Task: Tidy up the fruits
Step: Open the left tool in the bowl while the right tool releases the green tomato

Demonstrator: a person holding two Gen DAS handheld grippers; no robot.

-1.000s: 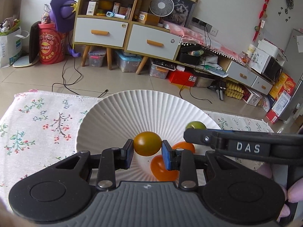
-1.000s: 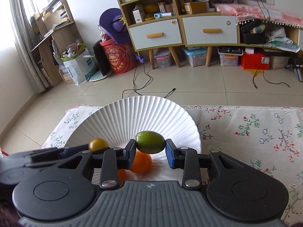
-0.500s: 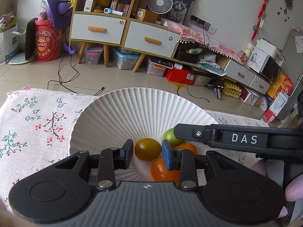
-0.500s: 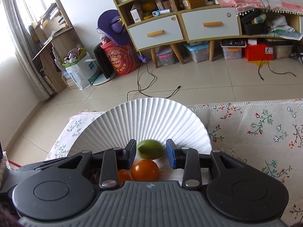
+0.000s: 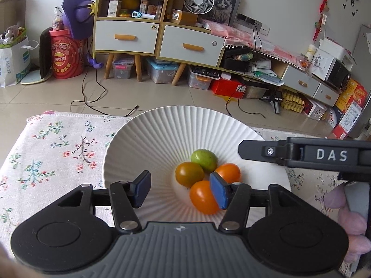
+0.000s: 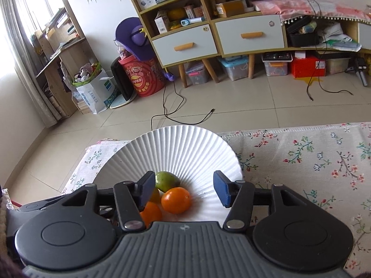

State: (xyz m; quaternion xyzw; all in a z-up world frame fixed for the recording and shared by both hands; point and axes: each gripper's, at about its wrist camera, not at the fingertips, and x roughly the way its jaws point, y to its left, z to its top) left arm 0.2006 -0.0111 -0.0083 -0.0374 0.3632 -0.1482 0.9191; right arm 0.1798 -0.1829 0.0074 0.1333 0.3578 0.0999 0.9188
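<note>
1. Left gripper [image 5: 180, 188]: jaws parted and holding nothing, having just been opening; the blue pads stand over the near part of the plate, one pad in front of an orange fruit, with no fruit pressed between them.
2. Right gripper [image 6: 184, 191]: likewise parted and empty, jaws just opened; it hangs over the plate's near edge, beside the left one.
3. Fruits: four, clustered touching in the plate's well: near orange fruit [image 5: 203, 197], second orange fruit [image 5: 228, 172], brownish-yellow fruit [image 5: 189, 173], green fruit [image 5: 204, 159] farthest.
4. White ribbed plate [image 5: 162, 134]: rests on the floral tablecloth [image 5: 46, 150]; no stray fruit shows on the cloth.
5. Step, as judged: release into the plate, both hands at once.
6. Next move, as judged: lift both grippers clear without nudging the cluster.
</note>
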